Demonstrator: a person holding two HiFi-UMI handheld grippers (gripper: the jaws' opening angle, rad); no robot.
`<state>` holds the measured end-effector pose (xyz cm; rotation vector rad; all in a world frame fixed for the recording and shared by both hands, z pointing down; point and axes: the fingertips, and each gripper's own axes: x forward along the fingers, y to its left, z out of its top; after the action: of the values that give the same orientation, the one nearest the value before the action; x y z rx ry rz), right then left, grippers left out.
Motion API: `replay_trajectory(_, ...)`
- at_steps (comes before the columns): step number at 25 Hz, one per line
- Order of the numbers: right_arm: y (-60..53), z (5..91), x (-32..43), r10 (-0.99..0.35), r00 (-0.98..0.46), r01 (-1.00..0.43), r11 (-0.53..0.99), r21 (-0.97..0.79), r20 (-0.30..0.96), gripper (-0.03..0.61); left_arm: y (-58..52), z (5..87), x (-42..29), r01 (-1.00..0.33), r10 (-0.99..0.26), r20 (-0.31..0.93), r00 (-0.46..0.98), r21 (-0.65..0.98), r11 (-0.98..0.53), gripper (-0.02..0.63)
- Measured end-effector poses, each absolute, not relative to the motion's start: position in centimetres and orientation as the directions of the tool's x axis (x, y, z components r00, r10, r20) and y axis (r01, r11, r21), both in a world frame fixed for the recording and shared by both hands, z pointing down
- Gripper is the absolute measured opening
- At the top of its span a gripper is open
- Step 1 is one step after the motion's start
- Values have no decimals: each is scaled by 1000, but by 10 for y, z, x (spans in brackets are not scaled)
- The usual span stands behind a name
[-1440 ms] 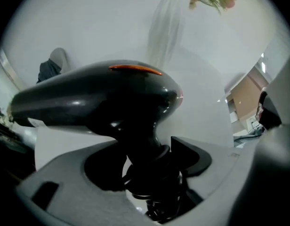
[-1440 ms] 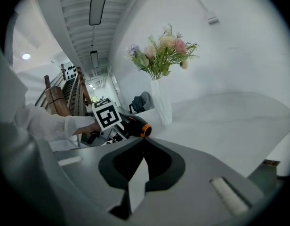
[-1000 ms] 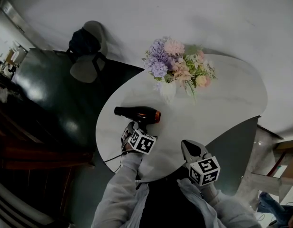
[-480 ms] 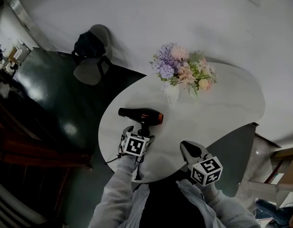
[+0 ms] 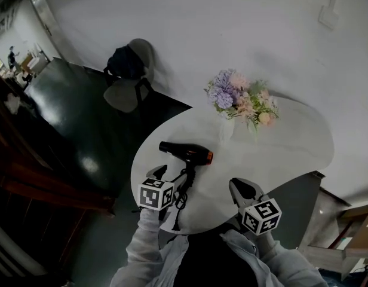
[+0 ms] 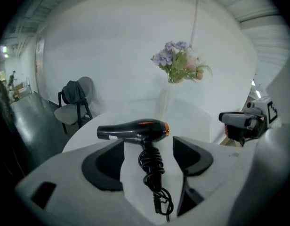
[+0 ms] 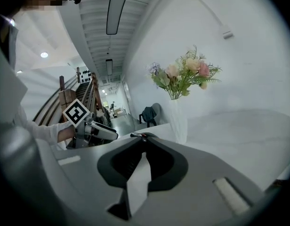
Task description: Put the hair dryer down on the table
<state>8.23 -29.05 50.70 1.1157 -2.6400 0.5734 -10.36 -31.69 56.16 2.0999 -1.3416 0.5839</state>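
The black hair dryer (image 5: 187, 153) with an orange ring lies on its side on the white table (image 5: 279, 148), its cord wound round the handle (image 6: 153, 166). My left gripper (image 5: 160, 175) sits just behind the handle, near the table's front left edge. In the left gripper view the left gripper's (image 6: 147, 142) jaws are apart and closing, and the pads touch nothing; the dryer (image 6: 135, 130) lies ahead of them. My right gripper (image 5: 238, 185) hovers over the front edge to the right, and in the right gripper view it (image 7: 143, 139) is shut and empty.
A white vase of pastel flowers (image 5: 241, 97) stands at the back of the table, behind the dryer. A chair with a dark jacket (image 5: 127, 79) stands on the dark floor at the back left. A white wall rises behind the table.
My left gripper has let go of the dryer's handle and drawn back toward the table's front left edge. The dryer stays lying on the table. The right gripper has hardly moved.
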Motion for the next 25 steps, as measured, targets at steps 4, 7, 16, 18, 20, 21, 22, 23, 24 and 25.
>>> replay_trajectory(4, -300, 501, 73, -632, -699, -712, 660, -241, 334, 23, -305, 530, -115, -908, -729, 542, 418, 278, -314, 256)
replay_trajectory(7, -306, 498, 62, -624, -711, -699, 677, -230, 325, 11, -293, 507, -126, -910, -789, 462, 405, 287, -299, 206)
replay_trajectory(16, -310, 478, 33, -587, -750, -649, 741, -170, 303, 9, -245, 474, -156, -954, -917, 297, 267, 216, -208, 2)
replay_trajectory(18, -313, 477, 34, -602, -738, -663, 732, -157, 305, 9, -236, 477, -156, -958, -919, 304, 250, 213, -191, 2)
replay_trajectory(20, -315, 477, 37, -617, -725, -675, 726, -135, 306, 9, -232, 481, -156, -962, -920, 314, 234, 213, -172, 2)
replay_trajectory(21, -316, 478, 38, -624, -719, -680, 722, -128, 304, 9, -232, 482, -155, -963, -920, 319, 230, 214, -166, 2)
replay_trajectory(22, -317, 478, 39, -629, -716, -684, 718, -127, 302, 9, -232, 484, -155, -963, -919, 322, 228, 216, -163, 2)
replay_trajectory(23, -318, 478, 39, -632, -714, -687, 715, -130, 301, 9, -232, 484, -154, -962, -918, 325, 229, 218, -163, 3)
replay_trajectory(24, -317, 478, 40, -633, -713, -689, 713, -133, 300, 9, -233, 485, -152, -961, -916, 327, 231, 222, -164, 3)
replay_trajectory(25, -317, 478, 41, -634, -713, -690, 712, -134, 300, 9, -233, 486, -150, -960, -915, 328, 234, 224, -166, 3)
